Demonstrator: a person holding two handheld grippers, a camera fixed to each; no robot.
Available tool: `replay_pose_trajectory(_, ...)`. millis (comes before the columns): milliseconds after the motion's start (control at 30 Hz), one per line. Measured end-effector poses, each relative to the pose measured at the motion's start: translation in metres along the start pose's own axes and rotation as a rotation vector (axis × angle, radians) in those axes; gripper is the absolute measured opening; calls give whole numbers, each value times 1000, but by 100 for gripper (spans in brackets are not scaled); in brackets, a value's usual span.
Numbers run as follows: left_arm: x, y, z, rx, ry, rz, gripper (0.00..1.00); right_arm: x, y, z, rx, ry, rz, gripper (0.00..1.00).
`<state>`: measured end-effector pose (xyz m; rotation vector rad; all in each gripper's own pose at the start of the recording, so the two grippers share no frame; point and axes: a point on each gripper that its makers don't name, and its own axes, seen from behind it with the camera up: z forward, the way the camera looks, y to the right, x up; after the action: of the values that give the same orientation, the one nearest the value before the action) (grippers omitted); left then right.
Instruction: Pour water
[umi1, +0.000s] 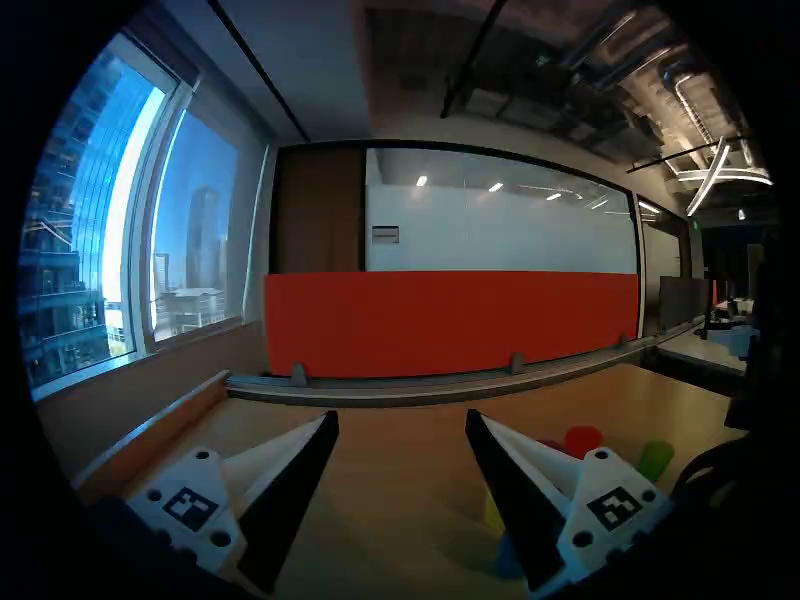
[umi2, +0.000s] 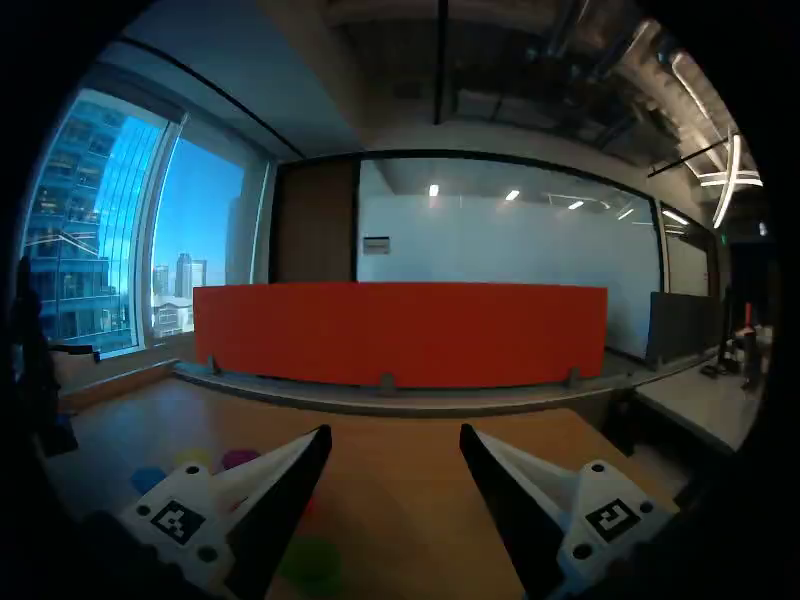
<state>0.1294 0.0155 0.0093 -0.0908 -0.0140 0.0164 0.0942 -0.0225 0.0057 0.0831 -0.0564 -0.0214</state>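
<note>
My left gripper (umi1: 400, 418) is open above a wooden desk (umi1: 400, 490), with nothing between its fingers. Past its right finger lie small coloured round things: a red one (umi1: 582, 438), a green one (umi1: 655, 458), and a yellow one (umi1: 492, 512) partly hidden by the finger. Whether they are cups or flat discs I cannot tell. My right gripper (umi2: 393, 432) is also open and empty over the desk (umi2: 400, 500). By its left finger I see a blue round thing (umi2: 148, 478), a purple one (umi2: 240, 458) and a green one (umi2: 310, 562).
An orange divider panel (umi1: 450, 322) stands along the desk's far edge, with a glass wall behind it. Large windows (umi1: 110, 250) run along the left. More desks with monitors (umi2: 735, 350) stand at the right. A dark shape (umi2: 35, 380) rises at the left edge of the right gripper view.
</note>
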Motion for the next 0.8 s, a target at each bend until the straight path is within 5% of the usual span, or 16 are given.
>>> replay_pose_trajectory(400,58,7,3,-42,27,26,94,51,-4,1,26,-8,-6,99)
replay_pose_trajectory(800,58,27,4,-174,0,-3,94,51,-14,-3,116,-19,-11,99)
